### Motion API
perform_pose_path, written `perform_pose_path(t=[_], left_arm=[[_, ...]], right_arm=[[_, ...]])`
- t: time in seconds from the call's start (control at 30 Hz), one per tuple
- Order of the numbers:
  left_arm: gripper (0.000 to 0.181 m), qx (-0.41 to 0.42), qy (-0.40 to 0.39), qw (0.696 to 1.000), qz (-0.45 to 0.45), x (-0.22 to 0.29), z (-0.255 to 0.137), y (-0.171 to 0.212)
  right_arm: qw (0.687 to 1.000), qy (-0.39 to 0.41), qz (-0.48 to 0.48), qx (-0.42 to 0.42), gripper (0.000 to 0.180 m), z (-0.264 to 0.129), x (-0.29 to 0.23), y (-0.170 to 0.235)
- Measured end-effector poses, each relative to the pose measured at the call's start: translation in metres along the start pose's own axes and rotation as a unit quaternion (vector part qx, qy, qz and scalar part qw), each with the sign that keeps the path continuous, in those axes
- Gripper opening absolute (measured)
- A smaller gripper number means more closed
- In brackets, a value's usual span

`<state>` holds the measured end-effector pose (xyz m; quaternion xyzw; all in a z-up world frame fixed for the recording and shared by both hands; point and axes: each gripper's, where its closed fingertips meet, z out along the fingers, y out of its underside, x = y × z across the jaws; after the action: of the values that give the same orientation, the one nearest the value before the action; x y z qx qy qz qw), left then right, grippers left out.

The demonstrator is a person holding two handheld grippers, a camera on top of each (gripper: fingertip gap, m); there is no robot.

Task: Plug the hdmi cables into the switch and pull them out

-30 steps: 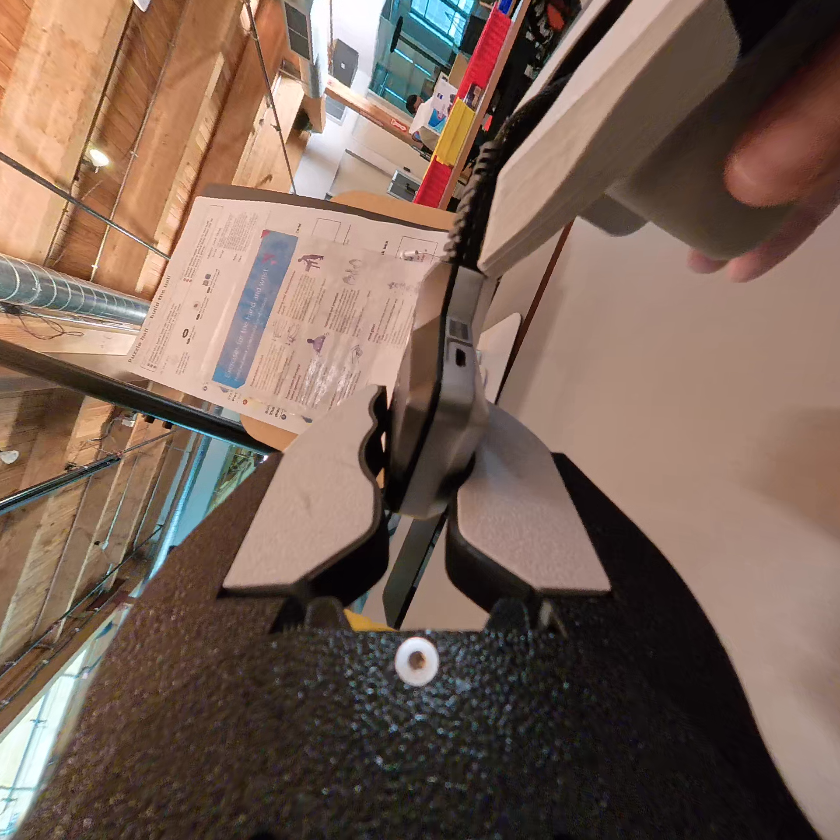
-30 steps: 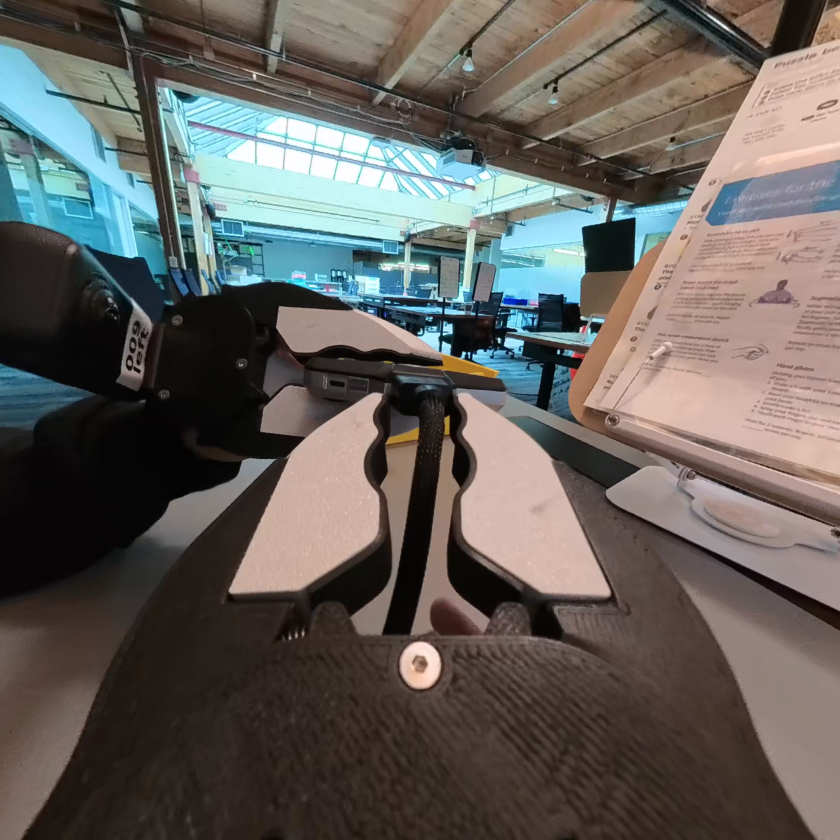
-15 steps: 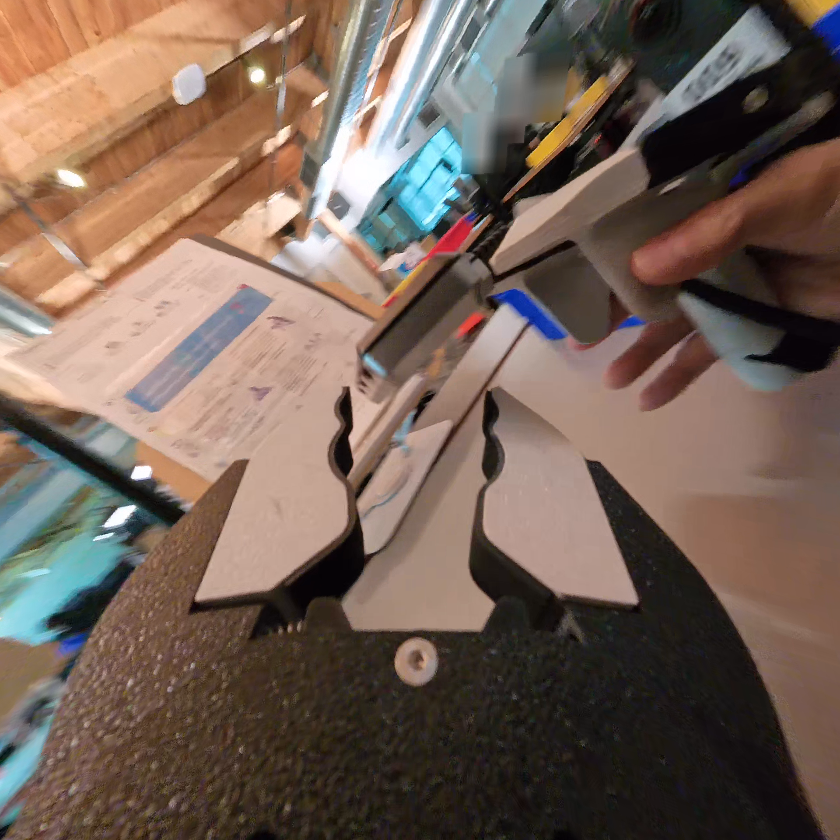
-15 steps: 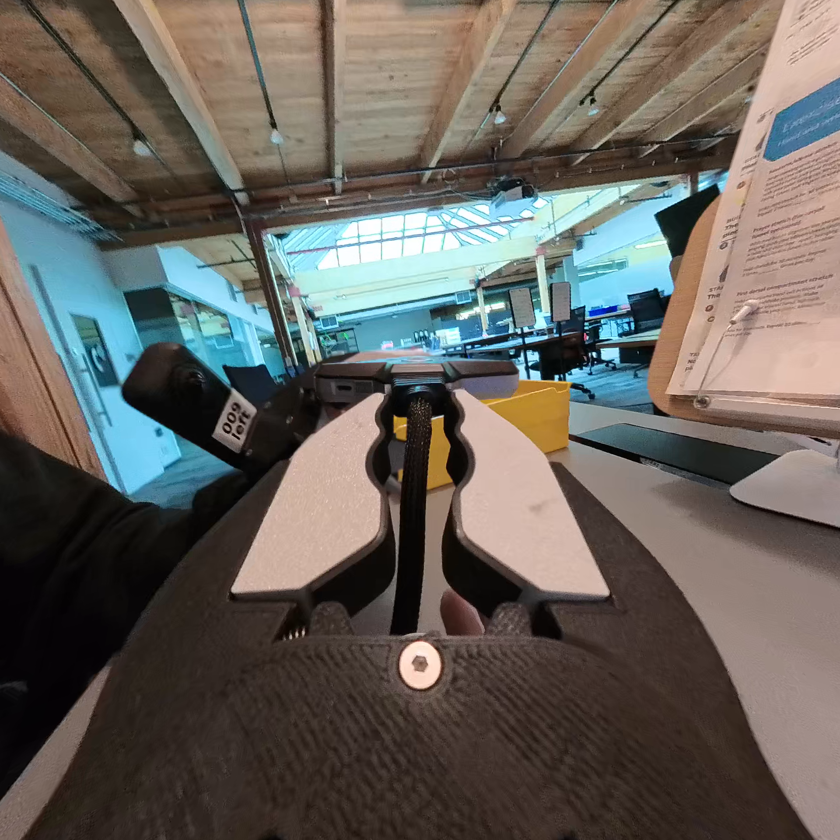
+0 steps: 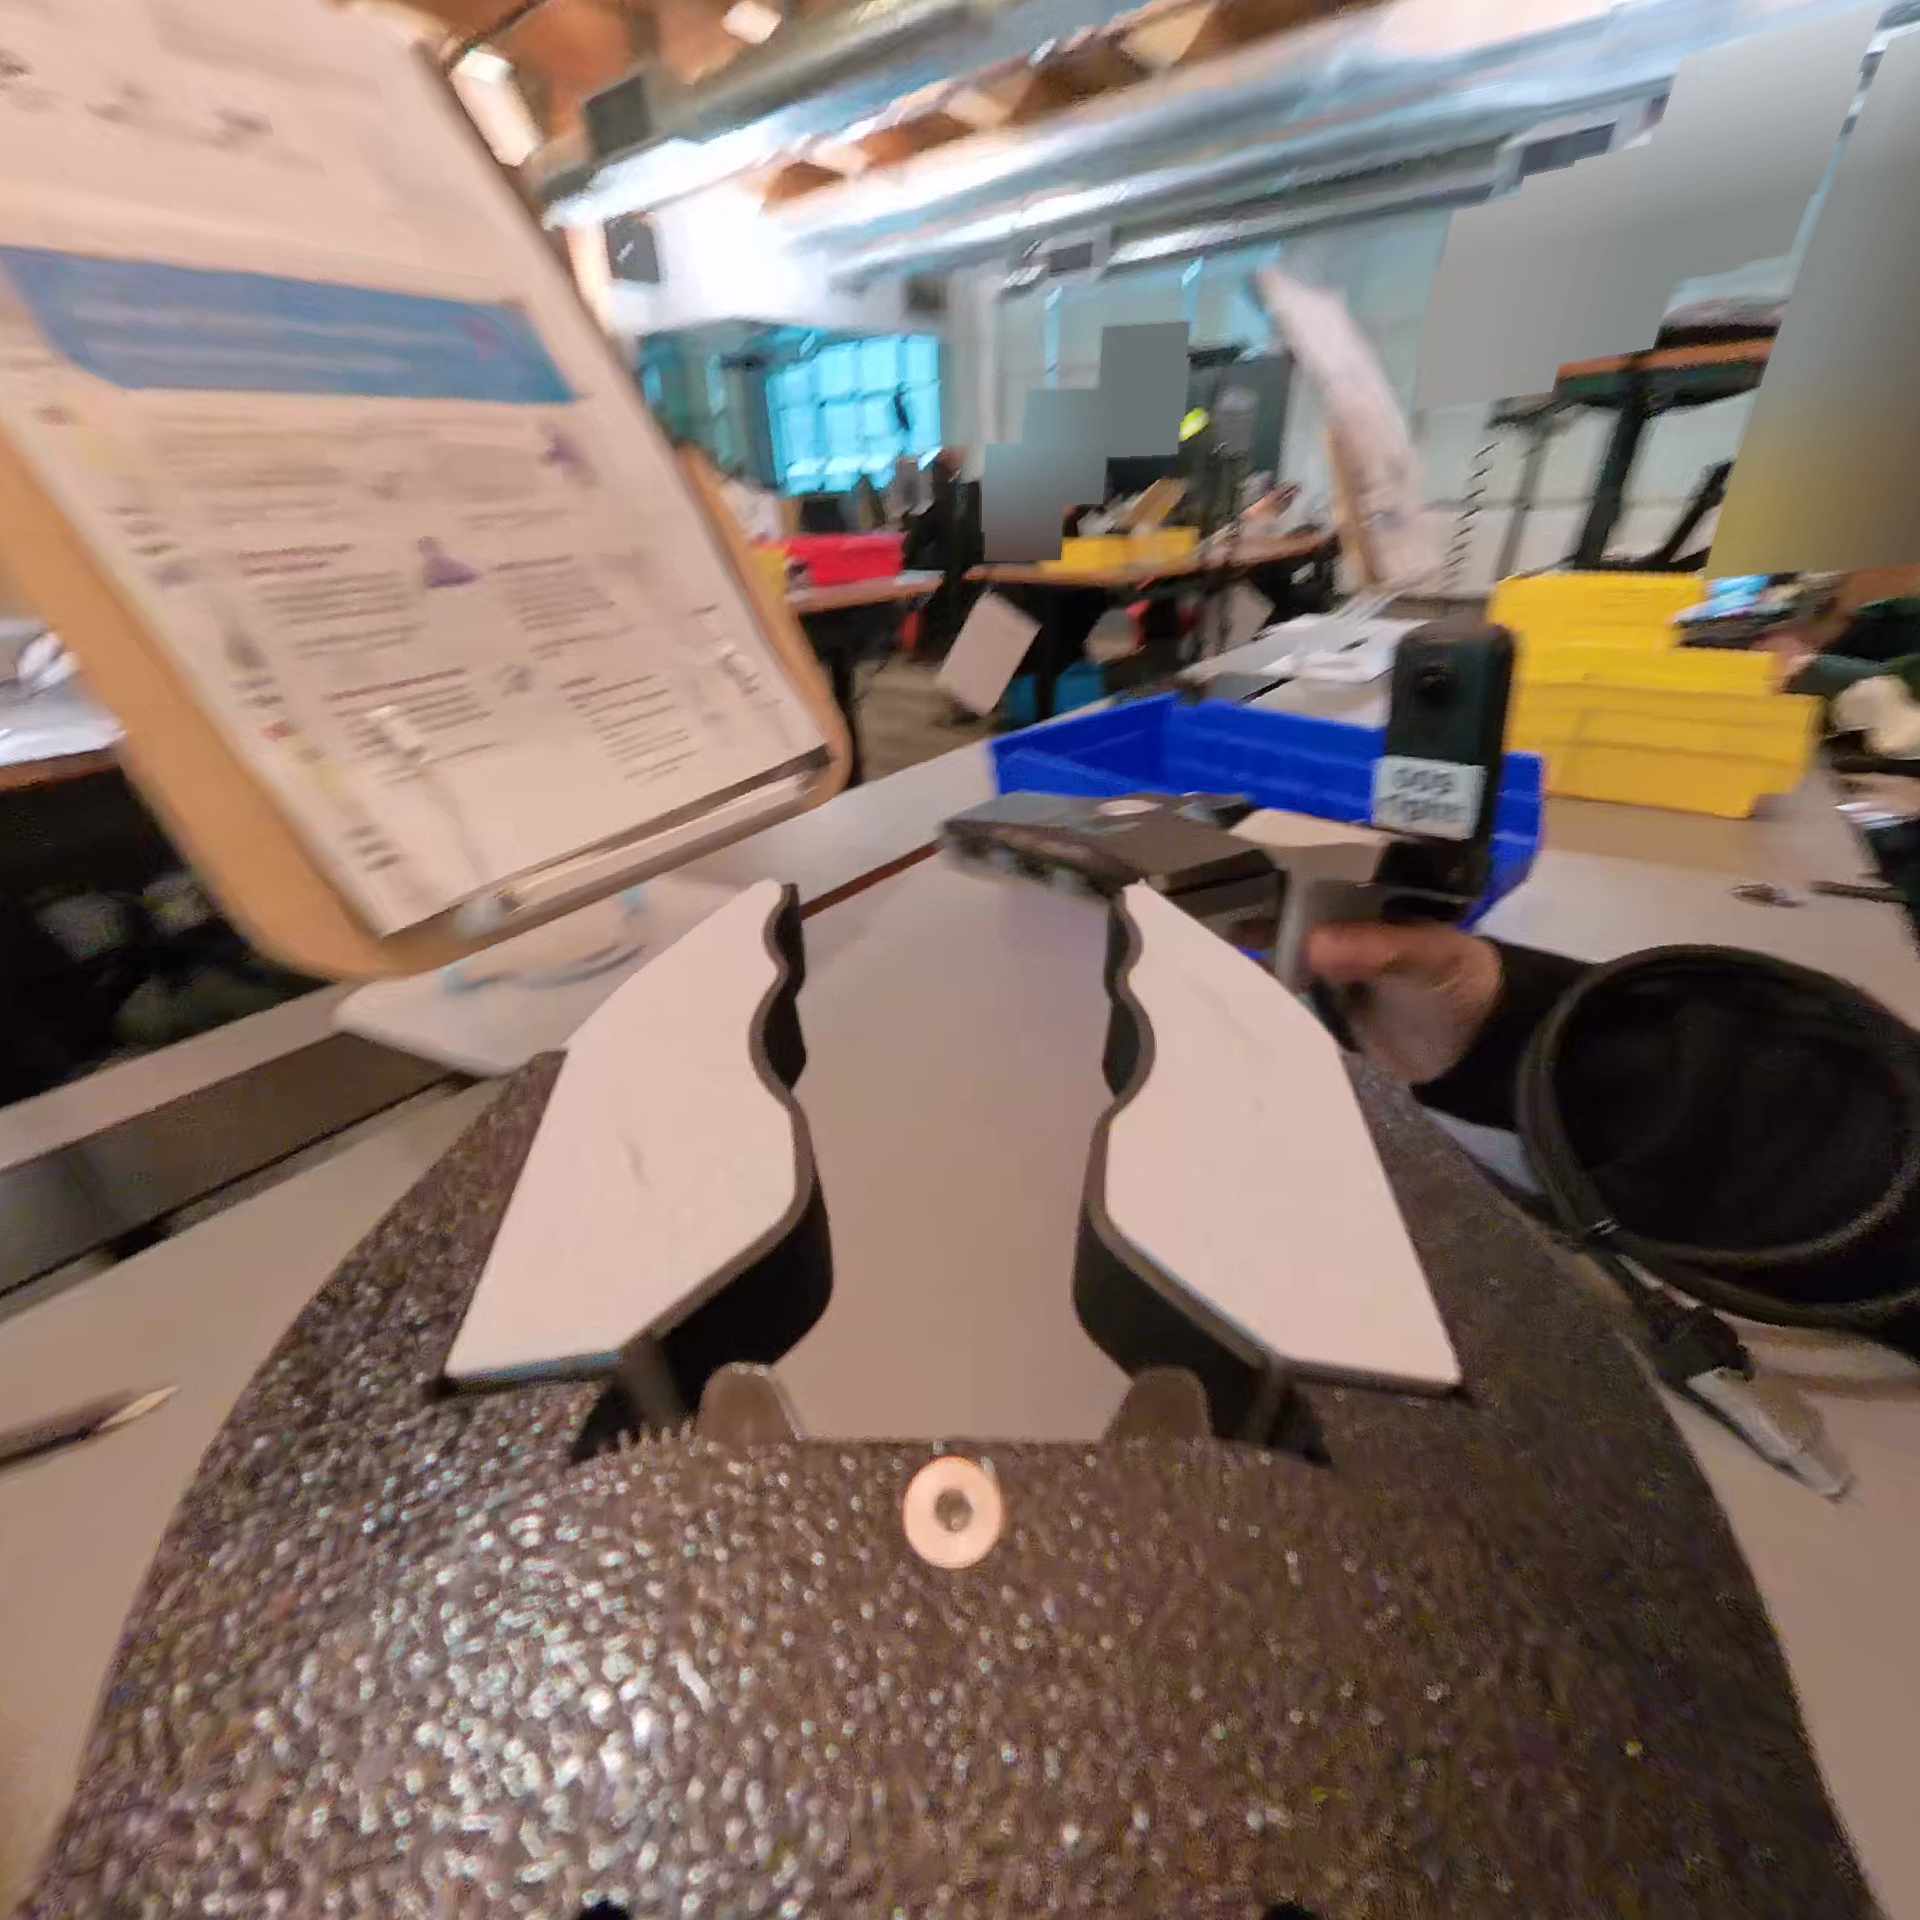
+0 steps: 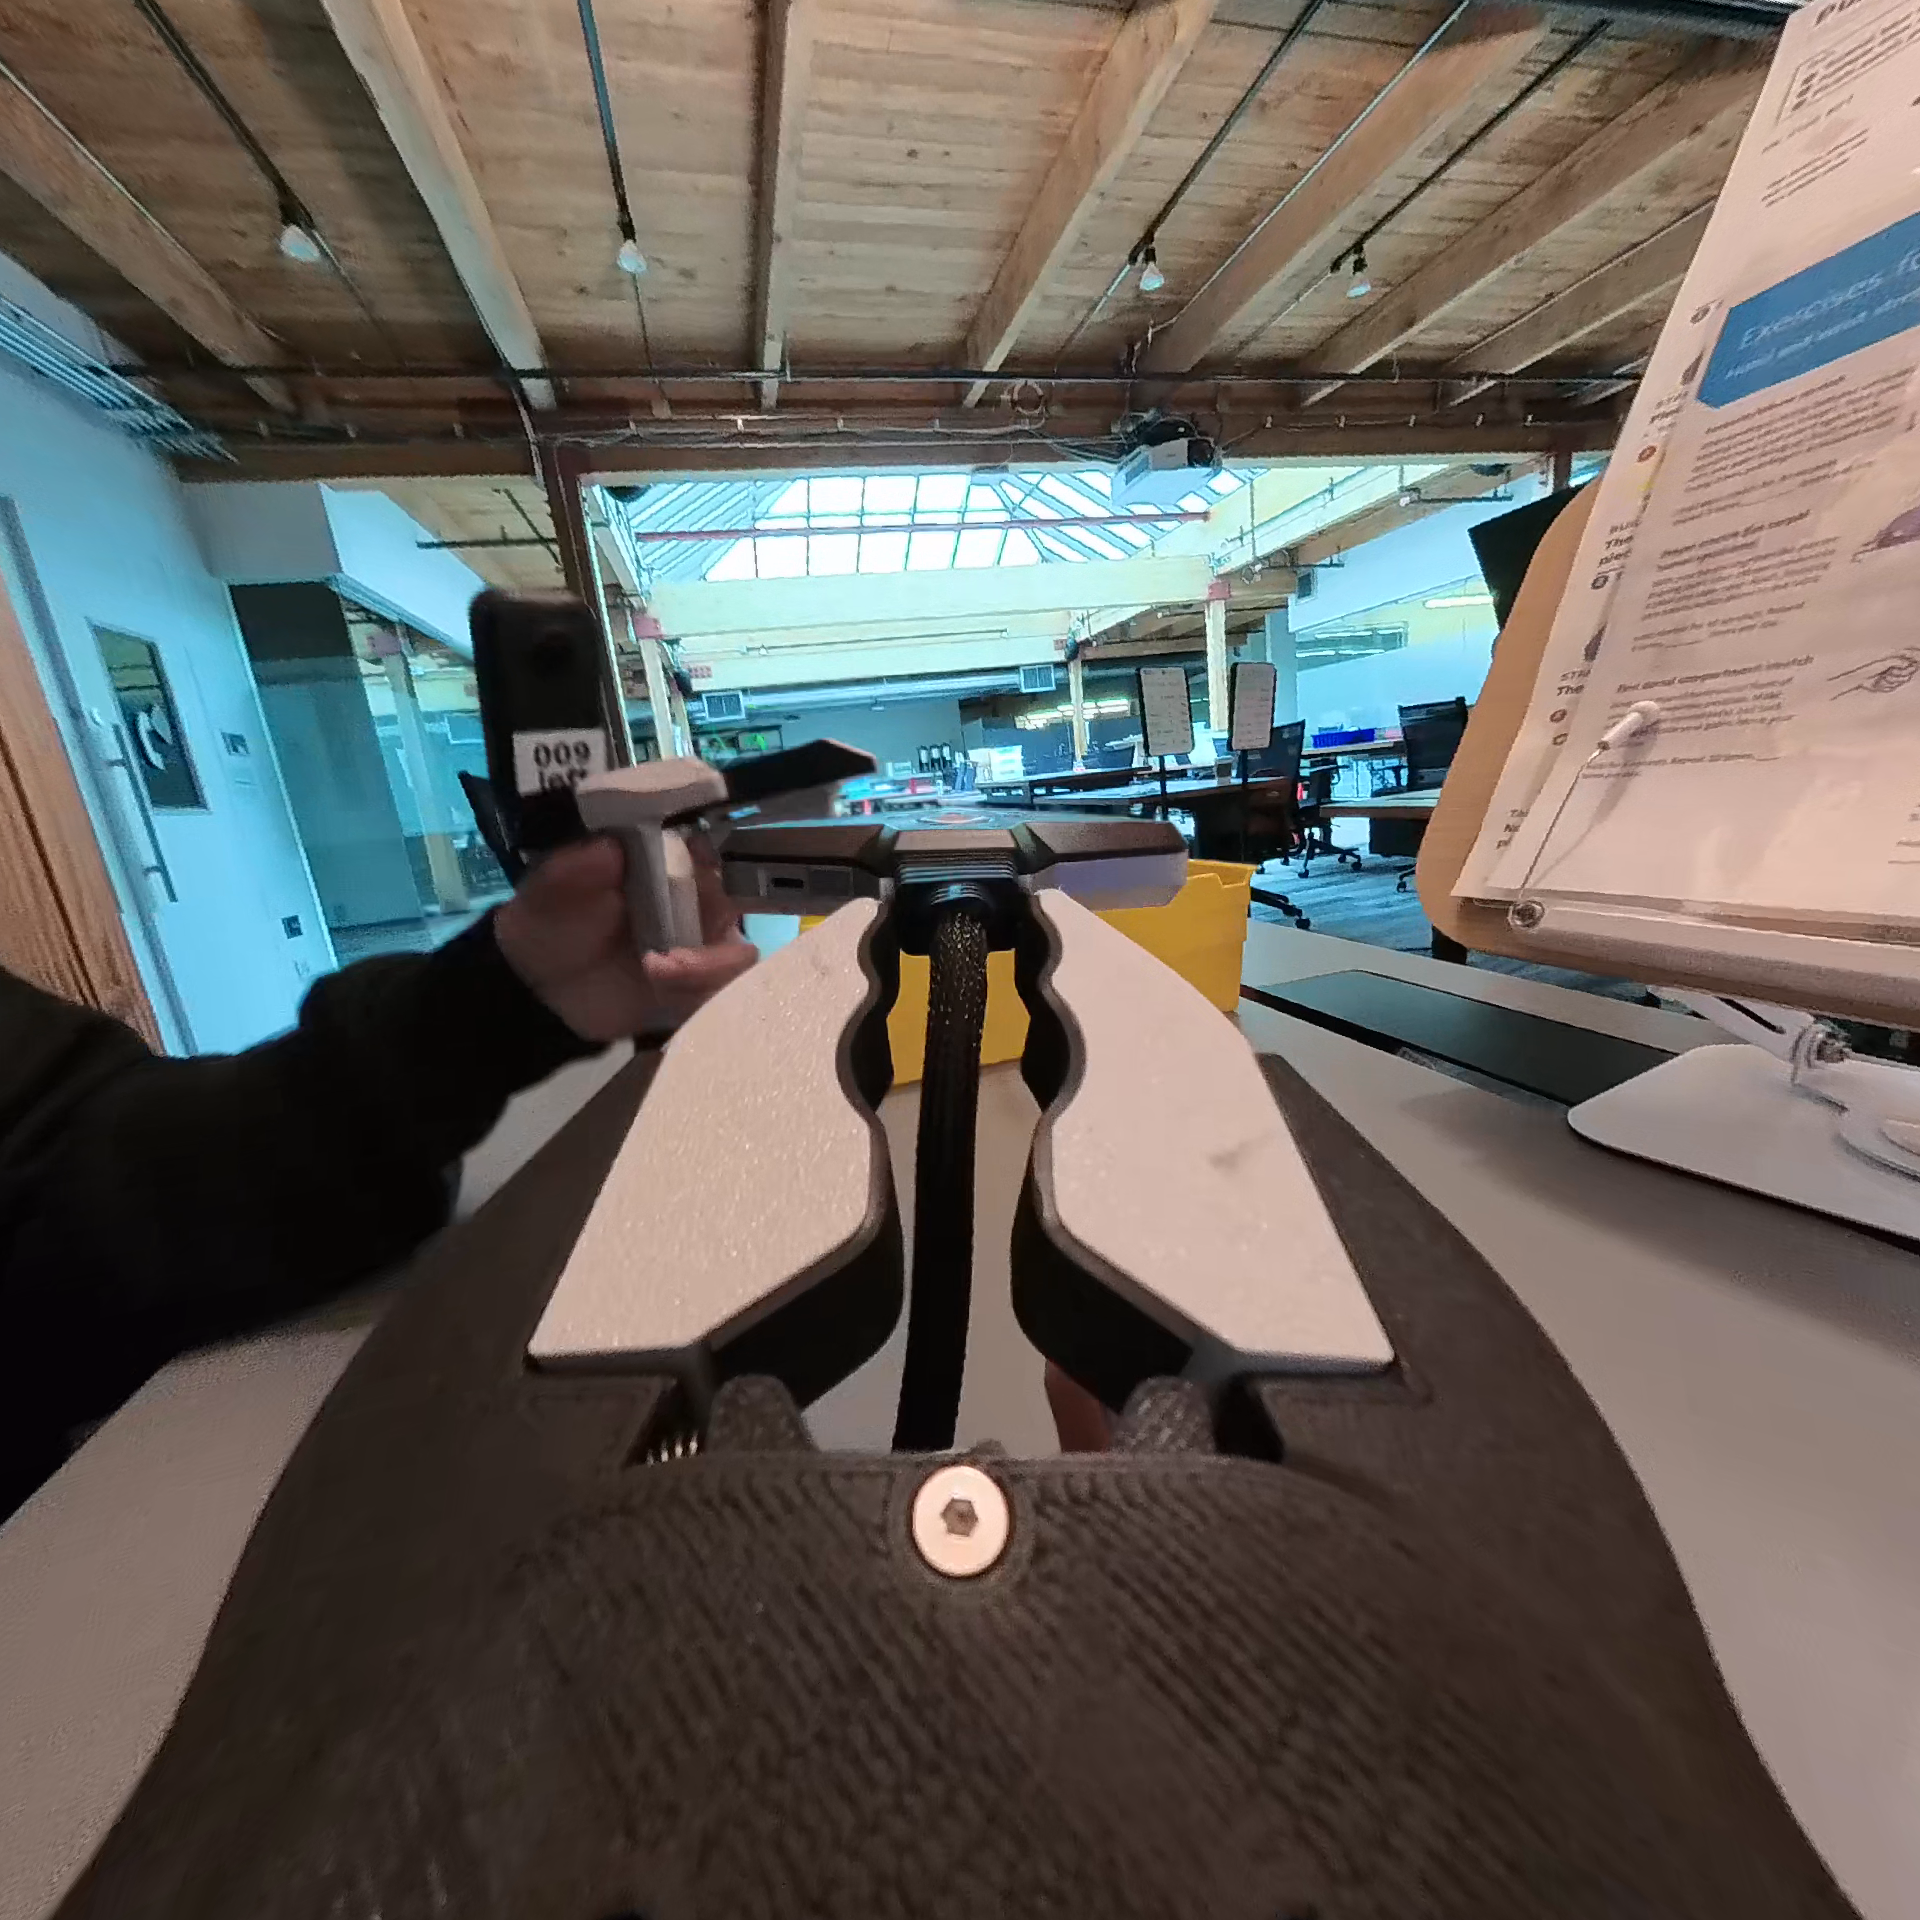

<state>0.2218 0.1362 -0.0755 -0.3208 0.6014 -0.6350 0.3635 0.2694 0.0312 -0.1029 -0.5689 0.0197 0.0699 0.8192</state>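
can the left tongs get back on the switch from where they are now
Probably yes. The left tongs are open and empty, and the switch sits just ahead of them, hanging off the cable in the right tongs. Nothing lies between; only bare table shows.

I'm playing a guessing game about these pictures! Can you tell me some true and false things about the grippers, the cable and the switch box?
1. The left gripper is open and empty. True.
2. The right gripper is open. False: it is shut on the braided black cable.
3. The cable's plug sits in the switch. True.
4. The switch lies flat on the table. False: it hangs above it on the cable's end.
5. A yellow bin stands behind the switch. True.
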Motion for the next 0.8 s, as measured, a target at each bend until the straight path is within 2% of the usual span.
perform_pose_path(t=[0.1,0.2,0.27,0.37,0.47,0.57,0.73,0.8], left_arm=[[0.048,-0.103,-0.117,0.988,0.005,-0.056,-0.041,-0.001],[0.048,-0.239,-0.219,0.946,0.01,-0.12,-0.096,0.011],[0.049,-0.303,-0.252,0.919,-0.011,-0.154,-0.128,0.021],[0.049,-0.344,-0.283,0.891,-0.093,-0.194,-0.161,0.04],[0.049,-0.363,-0.26,0.868,-0.217,-0.208,-0.168,0.07],[0.045,-0.399,-0.174,0.853,-0.29,-0.191,-0.163,0.09],[0.038,-0.474,-0.097,0.848,-0.216,-0.16,-0.172,0.088],[0.038,-0.516,-0.079,0.834,-0.18,-0.144,-0.177,0.092]], right_arm=[[1.0,0.005,0.003,-0.002,0.022,0.001,0.002,0.004],[1.0,0.005,0.006,-0.005,0.022,0.001,0.003,0.007],[1.0,0.009,0.005,-0.009,0.022,0.001,0.004,0.009],[1.0,0.003,0.006,-0.013,0.022,0.002,0.003,0.012],[1.0,0.002,0.009,-0.018,0.022,0.003,0.003,0.015],[1.0,0.001,0.01,-0.02,0.022,0.003,0.003,0.017],[1.0,0.004,0.009,-0.025,0.022,0.001,0.004,0.019],[1.0,0.005,0.009,-0.025,0.022,0.002,0.004,0.019]])
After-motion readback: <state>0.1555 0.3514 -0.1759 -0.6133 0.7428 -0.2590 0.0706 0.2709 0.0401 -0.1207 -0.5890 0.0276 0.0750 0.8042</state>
